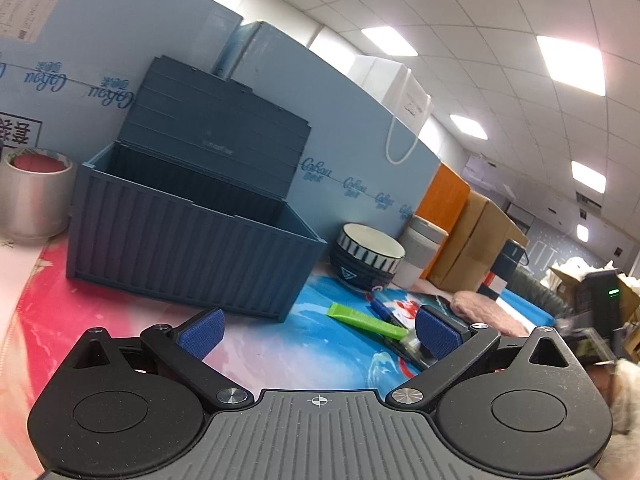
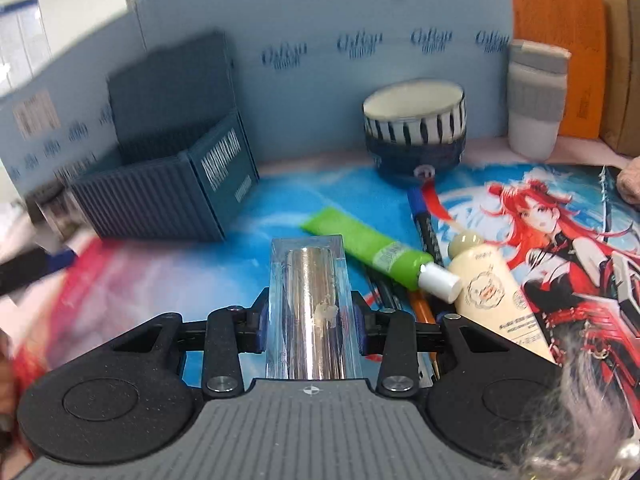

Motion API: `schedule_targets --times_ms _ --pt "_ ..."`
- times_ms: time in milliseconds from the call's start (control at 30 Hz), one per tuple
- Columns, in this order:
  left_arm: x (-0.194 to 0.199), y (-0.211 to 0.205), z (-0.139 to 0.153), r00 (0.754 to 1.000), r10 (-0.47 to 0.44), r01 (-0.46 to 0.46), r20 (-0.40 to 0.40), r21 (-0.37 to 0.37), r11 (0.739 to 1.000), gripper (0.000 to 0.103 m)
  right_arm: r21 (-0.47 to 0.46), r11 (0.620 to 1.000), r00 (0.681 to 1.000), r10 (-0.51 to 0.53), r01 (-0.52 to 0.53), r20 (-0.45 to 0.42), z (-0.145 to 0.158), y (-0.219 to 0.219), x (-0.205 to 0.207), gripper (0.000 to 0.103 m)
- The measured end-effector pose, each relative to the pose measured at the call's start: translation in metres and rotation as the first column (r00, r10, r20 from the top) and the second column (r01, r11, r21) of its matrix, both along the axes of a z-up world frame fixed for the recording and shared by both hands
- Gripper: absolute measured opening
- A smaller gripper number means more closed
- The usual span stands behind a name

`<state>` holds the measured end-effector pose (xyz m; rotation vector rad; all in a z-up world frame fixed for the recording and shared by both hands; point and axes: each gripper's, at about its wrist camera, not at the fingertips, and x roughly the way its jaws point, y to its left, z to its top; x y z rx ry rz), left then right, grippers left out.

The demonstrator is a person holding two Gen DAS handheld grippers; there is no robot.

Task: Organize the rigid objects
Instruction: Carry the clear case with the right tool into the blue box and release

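One clear rectangular case [image 2: 311, 308] with a shiny silver cylinder inside sits clamped in our right gripper [image 2: 312, 330], raised over the bench's front edge. Behind lie a green tube [image 2: 362, 246] and an open blue box [image 2: 160, 196]. Our left gripper [image 1: 318, 330] gapes wide, empty.

We see a light blue foam board [image 1: 120, 40] walling the desk's back edge; above and right of it, a white tiled ceiling [image 1: 460, 12] with lit panel lights [image 1: 570, 64].
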<state>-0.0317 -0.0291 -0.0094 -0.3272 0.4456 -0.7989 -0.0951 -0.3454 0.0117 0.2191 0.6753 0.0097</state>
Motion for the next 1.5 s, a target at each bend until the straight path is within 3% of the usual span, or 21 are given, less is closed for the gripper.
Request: schedule_targets --times_ms 233,400,533,667,733,933,1033,1100,1200,1333,1500 --pt "0.011 0.012 0.028 0.995 0.103 -0.104 0.012 0.011 0.995 0.103 0.028 0.999 0.976 -0.047 0.042 0.211 0.055 -0.001 -0.028 0.035" --pt "0.038 0.02 0.07 0.997 0.075 -0.075 -0.006 -0.042 0.996 0.103 0.008 0.998 0.948 -0.059 0.06 0.313 0.085 0.005 -0.026 0.035" --pt "0.069 0.018 0.093 0.995 0.095 -0.096 -0.029 -0.045 0.994 0.103 0.046 0.999 0.941 -0.02 0.004 0.337 0.086 0.025 0.001 0.035" --pt "0.084 0.029 0.084 0.981 0.189 -0.19 -0.034 -0.026 0.981 0.103 0.07 0.996 0.941 0.03 -0.056 0.338 0.088 0.054 0.041 0.035" --pt "0.098 0.034 0.076 0.982 0.171 -0.17 -0.08 0.016 0.985 0.103 0.044 0.996 0.942 0.057 -0.075 0.332 0.092 0.071 0.062 0.035" --pt "0.112 0.046 0.066 0.978 0.163 -0.167 -0.133 -0.02 0.986 0.103 -0.079 0.983 0.913 0.184 -0.166 0.364 0.096 0.115 0.125 0.035" --pt "0.117 0.049 0.062 0.971 0.168 -0.177 -0.167 -0.042 0.983 0.103 -0.202 0.939 0.868 0.337 -0.279 0.365 0.09 0.129 0.154 0.035" --pt "0.122 0.051 0.06 0.969 0.171 -0.181 -0.177 -0.043 0.983 0.103 -0.3 0.876 0.815 0.468 -0.378 0.34 0.086 0.136 0.169 0.035" --pt "0.13 0.057 0.053 0.958 0.209 -0.221 -0.198 -0.04 0.975 0.103 -0.372 0.828 0.8 0.531 -0.42 0.28 0.077 0.144 0.19 0.035" --pt "0.143 0.068 0.045 0.945 0.185 -0.216 -0.27 -0.091 0.972 0.103 -0.421 0.787 0.795 0.569 -0.452 0.21 0.062 0.151 0.207 0.035" --pt "0.142 0.073 0.047 0.944 0.183 -0.221 -0.273 -0.115 0.968 0.103 -0.49 0.703 0.777 0.625 -0.516 0.078 0.036 0.171 0.214 0.035"
